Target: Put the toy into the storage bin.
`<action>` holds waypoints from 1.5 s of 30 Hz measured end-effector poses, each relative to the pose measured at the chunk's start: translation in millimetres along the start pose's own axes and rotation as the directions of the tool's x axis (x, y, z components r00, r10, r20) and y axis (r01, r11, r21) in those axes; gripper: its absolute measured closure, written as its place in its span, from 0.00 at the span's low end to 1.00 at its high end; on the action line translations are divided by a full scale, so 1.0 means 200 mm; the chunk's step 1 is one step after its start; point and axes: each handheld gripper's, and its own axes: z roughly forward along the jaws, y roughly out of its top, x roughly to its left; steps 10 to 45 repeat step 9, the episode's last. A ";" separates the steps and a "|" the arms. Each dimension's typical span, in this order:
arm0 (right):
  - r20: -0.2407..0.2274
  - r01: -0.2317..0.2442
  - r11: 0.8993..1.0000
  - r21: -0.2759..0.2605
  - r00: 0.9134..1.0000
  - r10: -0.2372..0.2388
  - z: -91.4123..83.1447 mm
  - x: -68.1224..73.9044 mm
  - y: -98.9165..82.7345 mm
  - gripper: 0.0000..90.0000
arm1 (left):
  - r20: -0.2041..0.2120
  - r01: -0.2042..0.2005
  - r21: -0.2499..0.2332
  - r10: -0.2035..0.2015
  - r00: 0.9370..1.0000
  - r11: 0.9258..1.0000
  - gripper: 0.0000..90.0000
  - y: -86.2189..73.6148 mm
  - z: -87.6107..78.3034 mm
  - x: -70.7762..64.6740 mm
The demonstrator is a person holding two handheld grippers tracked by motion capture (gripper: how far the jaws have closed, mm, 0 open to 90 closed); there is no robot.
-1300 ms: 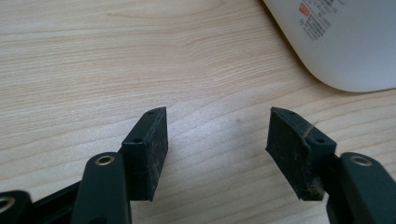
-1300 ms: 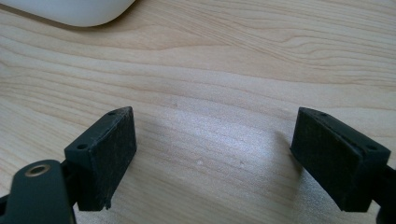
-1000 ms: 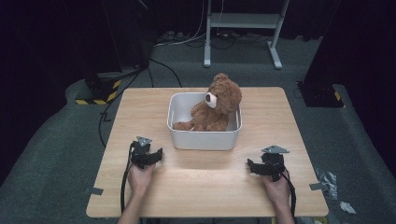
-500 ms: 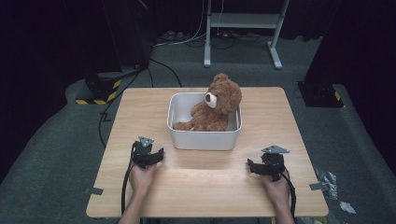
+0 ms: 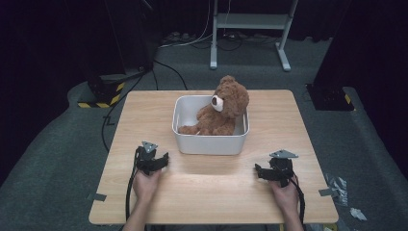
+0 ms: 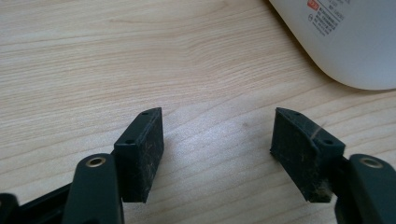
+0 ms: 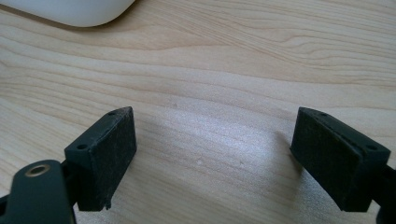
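From the high view, your left gripper (image 5: 153, 161) rests on the wooden table (image 5: 207, 197) near the front left, held in your left hand (image 5: 146, 181), just off the front left corner of the white bin (image 5: 210, 143). Your right gripper (image 5: 275, 172) sits near the front right in your right hand (image 5: 286, 195), well apart from the bin. A brown teddy bear (image 5: 222, 108) sits inside the bin, leaning toward its right wall, head above the rim. Bits of tape (image 5: 96, 197) mark the floor beside the table.

In your left gripper view, your left gripper (image 6: 217, 144) has its jaws spread wide over bare table (image 6: 93, 60), nothing between them. The bin's rounded white corner (image 6: 345, 42) lies up and to the right, clear of the pads.

In your right gripper view, your right gripper (image 7: 214, 151) also has its jaws spread wide over bare wood (image 7: 261, 60), holding nothing. The bin's edge (image 7: 70, 11) shows at the upper left, well apart from the pads.
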 end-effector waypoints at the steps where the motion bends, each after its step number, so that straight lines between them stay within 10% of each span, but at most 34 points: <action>1: 0.000 0.001 1.000 0.000 1.000 -0.001 0.00 0.00 0.00 0.15 | 0.002 -0.001 0.001 0.001 1.000 1.000 0.37 0.00 0.00 0.00; 45: 0.000 0.000 1.000 0.000 1.000 0.000 0.00 0.00 0.00 0.15 | 0.010 0.000 0.001 0.000 1.000 1.000 0.36 0.00 0.00 0.00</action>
